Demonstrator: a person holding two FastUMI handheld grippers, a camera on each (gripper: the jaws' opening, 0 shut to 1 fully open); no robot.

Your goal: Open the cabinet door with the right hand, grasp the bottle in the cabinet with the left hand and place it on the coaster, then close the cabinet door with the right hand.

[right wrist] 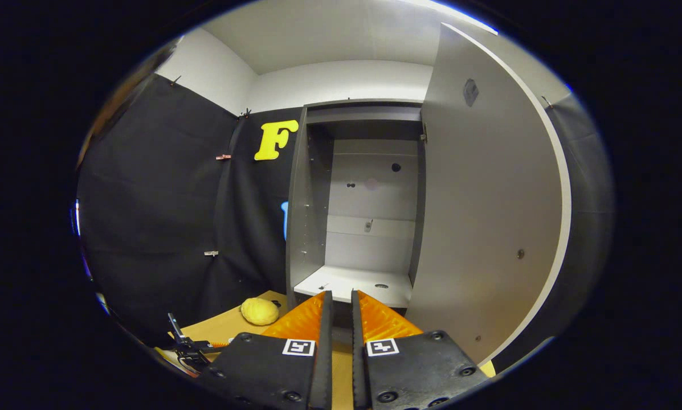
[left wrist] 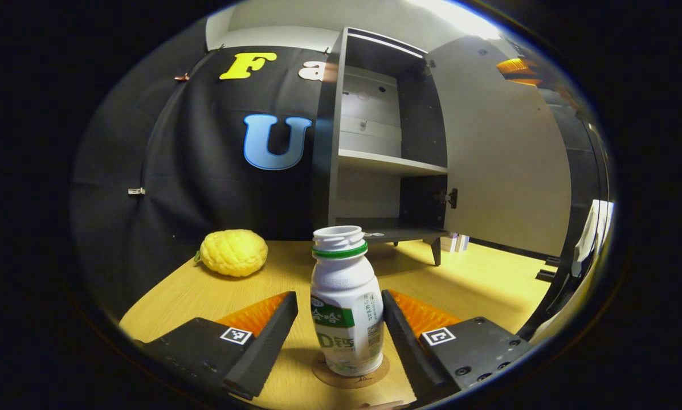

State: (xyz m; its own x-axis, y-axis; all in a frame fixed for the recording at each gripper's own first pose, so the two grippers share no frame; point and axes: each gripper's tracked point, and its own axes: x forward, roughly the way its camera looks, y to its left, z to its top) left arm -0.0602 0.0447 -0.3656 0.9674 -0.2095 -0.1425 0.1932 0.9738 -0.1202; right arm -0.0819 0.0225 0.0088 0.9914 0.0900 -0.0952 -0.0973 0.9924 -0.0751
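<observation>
Bottle [left wrist: 347, 307] upright on the coaster [left wrist: 350, 376] on the tabletop [left wrist: 477, 285], left gripper [left wrist: 339, 336] released around it, fingers apart from it, right gripper [right wrist: 338, 336] nearly clenched, empty, before the open cabinet [right wrist: 358, 228], door [right wrist: 489, 228] swung wide

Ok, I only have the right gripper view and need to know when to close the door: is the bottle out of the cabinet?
Observer: Yes. In the left gripper view the bottle stands upright on the coaster on the table.
Operator: Is the left gripper open?
Observer: Yes. The left gripper is open, with a finger on each side of the bottle.
</observation>
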